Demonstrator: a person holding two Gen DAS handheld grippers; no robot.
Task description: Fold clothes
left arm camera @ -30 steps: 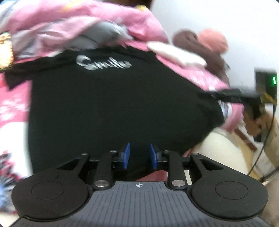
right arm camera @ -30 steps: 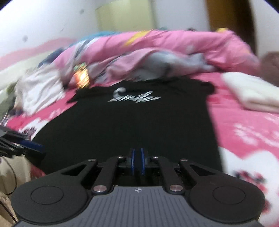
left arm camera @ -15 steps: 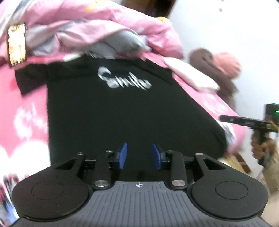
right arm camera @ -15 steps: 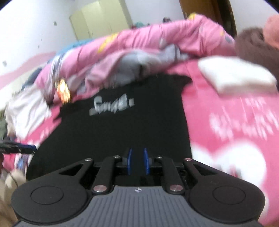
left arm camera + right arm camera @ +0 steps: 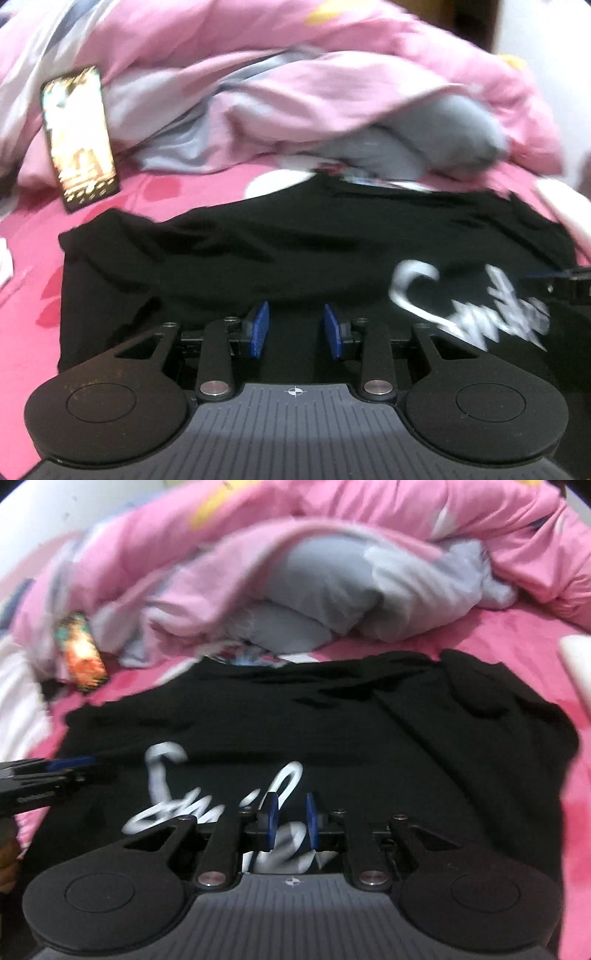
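A black T-shirt (image 5: 295, 251) with white script lettering (image 5: 469, 306) lies spread flat on the pink bed sheet (image 5: 33, 295). My left gripper (image 5: 295, 328) hovers open over the shirt's chest, left of the lettering, with nothing between its blue pads (image 5: 258, 328). In the right wrist view the same T-shirt (image 5: 406, 746) fills the middle. My right gripper (image 5: 290, 819) is open just above the lettering (image 5: 166, 775), holding nothing. Each gripper shows at the edge of the other's view: the right gripper (image 5: 569, 284) and the left gripper (image 5: 44, 779).
A heaped pink and grey duvet (image 5: 295, 92) lies just beyond the shirt's collar. A phone with a lit screen (image 5: 77, 136) leans against it at the left. A white folded item (image 5: 580, 664) sits at the right edge.
Both grippers have moved from the shirt's hem up toward the lettering and collar. The right gripper's jaws have gone from shut to open. The left stayed open.
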